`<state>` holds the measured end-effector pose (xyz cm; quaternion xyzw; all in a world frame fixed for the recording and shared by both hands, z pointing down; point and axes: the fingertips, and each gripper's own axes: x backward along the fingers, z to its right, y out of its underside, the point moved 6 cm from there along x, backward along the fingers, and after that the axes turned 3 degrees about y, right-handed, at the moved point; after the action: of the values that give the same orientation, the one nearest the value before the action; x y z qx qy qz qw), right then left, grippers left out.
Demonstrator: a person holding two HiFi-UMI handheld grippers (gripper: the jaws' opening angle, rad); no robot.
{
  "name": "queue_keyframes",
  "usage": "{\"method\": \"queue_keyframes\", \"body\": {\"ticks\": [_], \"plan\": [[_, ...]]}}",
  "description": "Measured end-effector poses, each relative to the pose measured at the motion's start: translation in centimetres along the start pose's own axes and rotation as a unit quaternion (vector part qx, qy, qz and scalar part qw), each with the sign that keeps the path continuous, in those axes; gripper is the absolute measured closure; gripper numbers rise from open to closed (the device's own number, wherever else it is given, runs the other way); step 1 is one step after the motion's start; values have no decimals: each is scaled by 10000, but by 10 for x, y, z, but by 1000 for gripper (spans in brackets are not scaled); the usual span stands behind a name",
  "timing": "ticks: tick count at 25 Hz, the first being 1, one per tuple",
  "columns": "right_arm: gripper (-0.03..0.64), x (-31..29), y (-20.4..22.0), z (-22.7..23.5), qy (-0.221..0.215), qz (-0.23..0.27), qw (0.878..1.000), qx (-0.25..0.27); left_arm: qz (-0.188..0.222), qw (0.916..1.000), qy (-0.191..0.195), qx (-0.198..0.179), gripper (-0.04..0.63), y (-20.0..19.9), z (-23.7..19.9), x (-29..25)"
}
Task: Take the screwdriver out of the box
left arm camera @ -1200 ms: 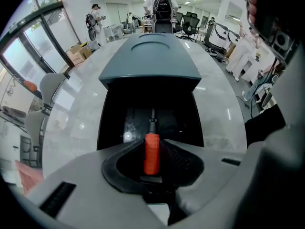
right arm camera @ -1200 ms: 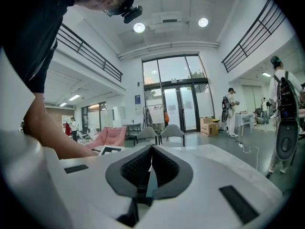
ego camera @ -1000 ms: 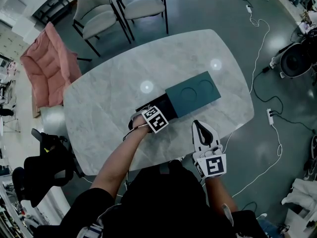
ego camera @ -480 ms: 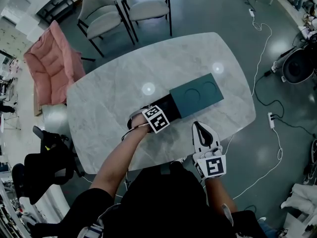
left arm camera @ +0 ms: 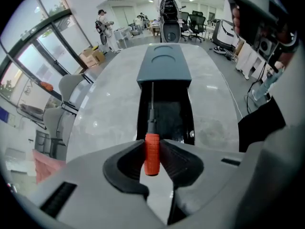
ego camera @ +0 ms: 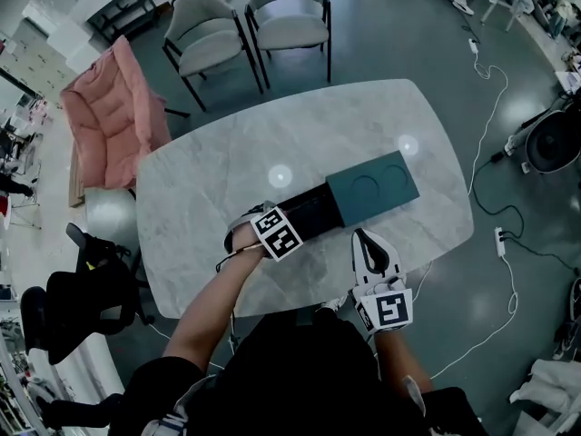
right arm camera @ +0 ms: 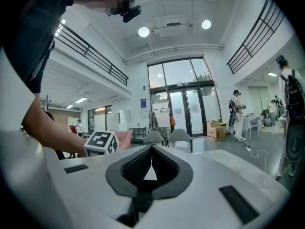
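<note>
The screwdriver (left arm camera: 152, 157) has a ribbed red handle, and my left gripper (left arm camera: 152, 144) is shut on that handle. Its thin metal shaft slants down into the open black tray of the box (left arm camera: 164, 116), with the tip still over the tray. The box's teal lid (left arm camera: 164, 66) is slid back at the far end. In the head view the left gripper (ego camera: 243, 234) hangs at the near end of the black tray (ego camera: 309, 214), beside the teal lid (ego camera: 372, 187). My right gripper (ego camera: 368, 243) is held level near the table's front edge, shut and empty (right arm camera: 151, 149).
The box lies on an oval marble table (ego camera: 272, 143). Two grey chairs (ego camera: 290, 12) stand beyond the far edge, with a pink padded chair (ego camera: 113, 116) to the left. White cables (ego camera: 495, 107) run over the floor on the right. People stand far off in the hall (left arm camera: 167, 4).
My left gripper has lifted and drawn back towards me with the screwdriver's handle in it. The right gripper has shifted only a little.
</note>
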<state>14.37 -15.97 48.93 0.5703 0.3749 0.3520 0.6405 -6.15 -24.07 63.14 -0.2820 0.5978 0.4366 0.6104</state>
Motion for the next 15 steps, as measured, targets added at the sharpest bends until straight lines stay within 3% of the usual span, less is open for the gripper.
{"method": "queue_keyframes", "body": {"ticks": [3,6,11,15], "plan": [[594,-3,-1,-3,-50,18,10000,22,553,9974,-30,466,497,5,-6,16],[594,-5,-4,-7,-88,65,9999,47,1520,9819,149,1121,497,3,-9,35],[594,-6,-8,-10,-142,133,9997,111,3047,9380,-131,1651,497,-9,-11,71],[594,-8,-13,-11,-116,168,9997,161,4158,8889,-357,1890,497,-17,-8,107]]}}
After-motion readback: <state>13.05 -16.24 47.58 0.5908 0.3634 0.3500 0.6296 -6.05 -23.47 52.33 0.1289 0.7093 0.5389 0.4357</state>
